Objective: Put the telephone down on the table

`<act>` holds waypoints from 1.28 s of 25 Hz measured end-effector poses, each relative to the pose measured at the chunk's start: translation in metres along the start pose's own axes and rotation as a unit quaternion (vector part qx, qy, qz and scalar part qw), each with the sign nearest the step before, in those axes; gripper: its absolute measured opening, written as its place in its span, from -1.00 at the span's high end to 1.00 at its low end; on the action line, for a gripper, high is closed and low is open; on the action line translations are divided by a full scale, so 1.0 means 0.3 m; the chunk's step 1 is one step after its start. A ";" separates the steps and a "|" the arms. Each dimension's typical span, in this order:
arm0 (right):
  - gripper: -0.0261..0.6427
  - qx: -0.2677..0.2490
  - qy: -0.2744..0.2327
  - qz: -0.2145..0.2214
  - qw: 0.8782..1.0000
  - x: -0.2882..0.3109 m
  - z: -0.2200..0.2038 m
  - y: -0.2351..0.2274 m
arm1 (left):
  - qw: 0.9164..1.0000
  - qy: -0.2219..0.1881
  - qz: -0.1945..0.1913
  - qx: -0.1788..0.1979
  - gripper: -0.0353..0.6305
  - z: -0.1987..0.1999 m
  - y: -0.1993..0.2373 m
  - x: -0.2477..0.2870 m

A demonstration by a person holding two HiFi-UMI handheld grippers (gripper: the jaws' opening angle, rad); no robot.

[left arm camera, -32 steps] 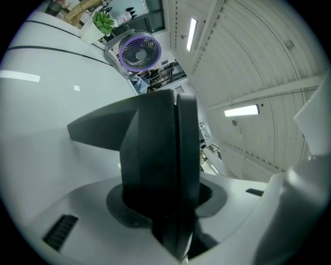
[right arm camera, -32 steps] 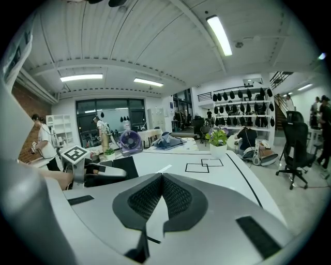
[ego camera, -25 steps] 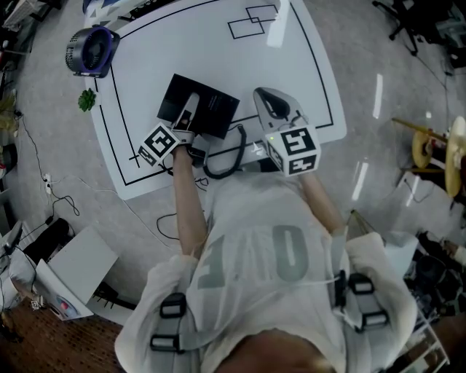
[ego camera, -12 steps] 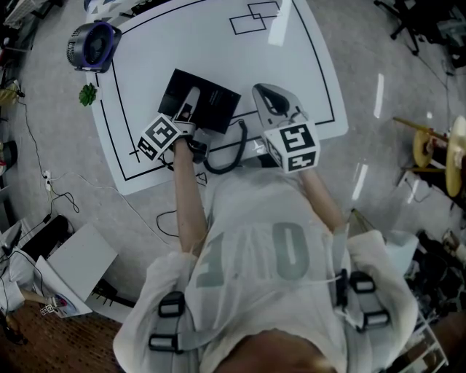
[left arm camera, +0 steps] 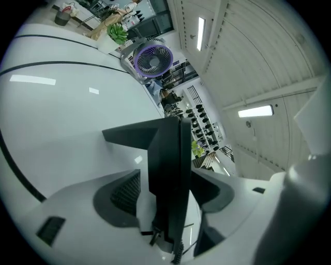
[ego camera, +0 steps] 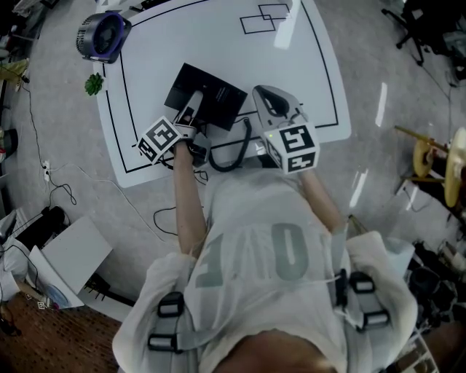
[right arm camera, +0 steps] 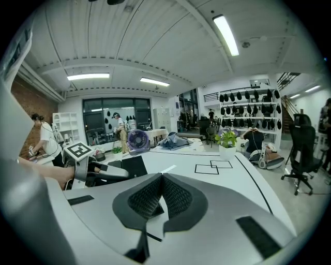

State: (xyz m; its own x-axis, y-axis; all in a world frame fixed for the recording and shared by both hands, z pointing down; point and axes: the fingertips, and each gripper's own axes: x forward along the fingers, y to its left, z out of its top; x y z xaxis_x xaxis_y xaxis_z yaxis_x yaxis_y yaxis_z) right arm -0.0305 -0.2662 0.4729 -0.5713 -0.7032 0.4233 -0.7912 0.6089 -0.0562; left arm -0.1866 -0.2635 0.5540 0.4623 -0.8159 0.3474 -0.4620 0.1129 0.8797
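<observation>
The black telephone (ego camera: 212, 93) lies flat on the white table (ego camera: 218, 36), and its cord (ego camera: 234, 148) loops toward the near edge. My left gripper (ego camera: 191, 103) reaches over the telephone's near left side. In the left gripper view a black part of the telephone (left arm camera: 168, 155) stands edge-on between the jaws of my left gripper (left arm camera: 168, 178). Those jaws have just been opening, and slim gaps show on both sides of it. My right gripper (ego camera: 266, 98) rests to the right of the telephone, its pads (right arm camera: 147, 199) closed together with nothing between them.
A purple fan (ego camera: 105, 36) and a small green plant (ego camera: 93, 84) stand at the table's far left. Black outlined squares (ego camera: 263, 18) mark the far side. Cables (ego camera: 65, 193) and a white box (ego camera: 76, 255) lie on the floor to the left.
The head view has shifted a little. Both grippers stay where they were beside the telephone, and the telephone has not moved on the table.
</observation>
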 end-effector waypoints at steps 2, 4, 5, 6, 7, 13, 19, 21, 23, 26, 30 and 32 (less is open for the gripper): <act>0.90 -0.001 0.000 0.004 1.000 0.004 0.002 0.011 | 1.000 0.000 0.001 0.001 0.06 -0.005 0.004 -0.012; 0.90 0.000 -0.002 0.012 1.000 0.009 0.011 0.033 | 1.000 -0.002 0.001 -0.001 0.06 -0.010 0.007 -0.025; 0.90 0.002 -0.002 0.017 1.000 0.010 0.016 0.047 | 1.000 -0.004 0.001 -0.002 0.06 -0.013 0.008 -0.033; 0.90 0.002 -0.001 0.021 1.000 0.010 0.016 0.058 | 1.000 -0.005 0.001 -0.003 0.06 -0.016 0.010 -0.043; 0.90 0.001 0.000 0.024 1.000 0.009 0.014 0.067 | 1.000 -0.007 0.001 -0.004 0.06 -0.020 0.012 -0.053; 0.90 -0.009 0.005 0.034 0.999 0.012 -0.011 0.104 | 1.000 -0.012 0.007 0.000 0.06 -0.034 0.027 -0.111; 0.90 -0.010 0.004 0.046 0.999 0.016 -0.013 0.137 | 1.000 -0.021 0.019 0.005 0.06 -0.034 0.048 -0.163; 0.90 -0.010 0.002 0.049 0.999 0.016 -0.012 0.143 | 0.999 -0.023 0.026 0.009 0.06 -0.033 0.054 -0.179; 0.90 -0.010 0.001 0.051 0.999 0.019 -0.007 0.147 | 0.999 -0.026 0.032 0.014 0.06 -0.025 0.057 -0.194; 0.90 -0.009 -0.004 0.051 0.999 0.025 0.007 0.146 | 0.998 -0.045 0.041 0.028 0.06 0.026 0.044 -0.229; 0.90 -0.011 -0.010 0.048 0.999 0.030 0.022 0.135 | 0.987 -0.083 0.090 0.107 0.06 0.147 -0.004 -0.285; 0.90 -0.011 -0.014 0.045 0.999 0.030 0.033 0.127 | 0.974 -0.106 0.116 0.160 0.06 0.210 -0.051 -0.309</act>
State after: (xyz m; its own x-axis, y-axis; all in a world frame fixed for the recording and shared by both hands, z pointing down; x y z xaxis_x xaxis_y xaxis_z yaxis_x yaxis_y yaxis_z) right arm -0.0680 -0.2529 0.4656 -0.6461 -0.6549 0.3920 -0.7316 0.6778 -0.0734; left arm -0.2700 -0.2253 0.4879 0.1656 -0.8923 0.4199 -0.7641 0.1531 0.6267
